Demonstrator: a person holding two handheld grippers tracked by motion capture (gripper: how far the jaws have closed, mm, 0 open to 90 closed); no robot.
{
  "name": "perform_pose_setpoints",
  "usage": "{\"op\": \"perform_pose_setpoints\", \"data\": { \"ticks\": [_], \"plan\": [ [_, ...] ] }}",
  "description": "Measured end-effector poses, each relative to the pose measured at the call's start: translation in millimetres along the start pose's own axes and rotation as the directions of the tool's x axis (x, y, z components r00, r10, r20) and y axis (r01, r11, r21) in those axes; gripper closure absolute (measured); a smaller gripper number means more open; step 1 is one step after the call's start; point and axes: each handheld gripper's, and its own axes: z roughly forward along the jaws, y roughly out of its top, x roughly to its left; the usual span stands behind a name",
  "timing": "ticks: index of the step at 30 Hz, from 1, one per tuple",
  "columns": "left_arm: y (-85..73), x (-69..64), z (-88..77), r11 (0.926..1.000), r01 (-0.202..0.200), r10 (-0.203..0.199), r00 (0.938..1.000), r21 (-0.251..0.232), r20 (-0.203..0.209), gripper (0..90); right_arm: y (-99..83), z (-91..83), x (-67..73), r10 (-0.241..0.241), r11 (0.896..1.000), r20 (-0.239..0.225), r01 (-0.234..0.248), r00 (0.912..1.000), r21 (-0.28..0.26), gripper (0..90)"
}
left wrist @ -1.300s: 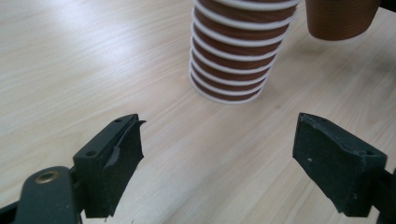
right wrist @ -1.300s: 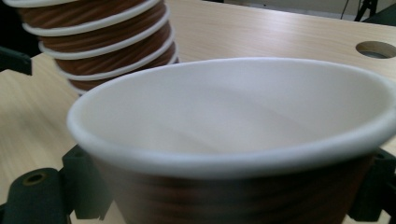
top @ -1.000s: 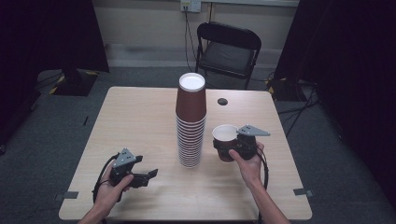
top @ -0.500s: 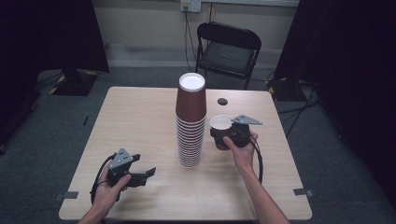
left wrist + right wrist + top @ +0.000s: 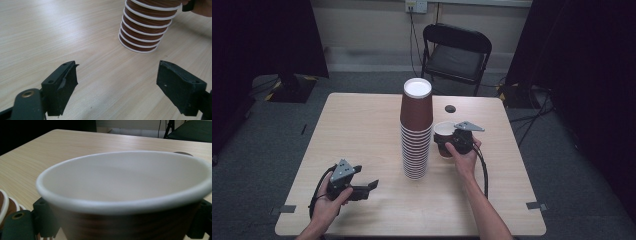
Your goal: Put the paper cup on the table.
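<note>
A tall stack of brown paper cups [image 5: 416, 130] with white rims stands at the table's middle; its lower rims [image 5: 145, 30] appear in the left gripper view. Just right of the stack, my right gripper [image 5: 447, 145] is shut on a single brown cup [image 5: 444, 136], held upright with its white inside [image 5: 127, 176] facing up. Both jaws press its sides in the right gripper view. My left gripper [image 5: 371, 186] rests open near the front left of the table, jaws wide apart with nothing between them [image 5: 117, 85], pointing toward the stack.
A small dark round object [image 5: 450, 108] lies on the wooden table [image 5: 362, 125] behind the held cup. A black folding chair [image 5: 455, 52] stands beyond the far edge. Dark curtains hang on both sides.
The right gripper has carried the single cup away from me and a little left, closer to the stack. The left gripper has barely shifted.
</note>
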Motion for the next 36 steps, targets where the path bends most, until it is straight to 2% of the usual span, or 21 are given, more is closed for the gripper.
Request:
{"op": "perform_pose_setpoints", "data": {
  "ticks": [3,12,15,24,36],
  "plan": [
    [0.0,-0.4,-0.7,1.0000,-0.005,0.005,1.0000,-0.003,-0.006,16.6,-4.3,-1.6,0.6,-0.010,1.000,0.000,0.010,1.0000,-0.008,10.8],
    [0.3,-3.3,-1.2,0.9999,-0.013,0.013,0.9999,-0.008,-0.002,16.6,-13.8,-19.4,0.0,-0.014,1.000,-0.004,0.015,0.9999,0.014,10.7],
    [0.2,-2.7,-0.9,0.9998,-0.017,0.017,0.9998,-0.005,-0.010,16.7,-16.2,-22.9,1.4,-0.039,0.999,-0.005,0.039,0.9992,0.022,10.6],
    [0.0,-2.3,-2.0,0.9998,-0.014,0.014,0.9998,-0.014,-0.015,16.6,-20.1,-27.0,0.7,-0.048,0.998,-0.014,0.049,0.9987,0.049,10.0],
    [0.0,-2.5,-2.9,0.9996,-0.020,0.019,0.9996,-0.019,-0.023,16.7,-25.3,-28.3,-1.8,-0.035,0.997,-0.026,0.036,0.9991,0.067,10.1]
  ]
}}
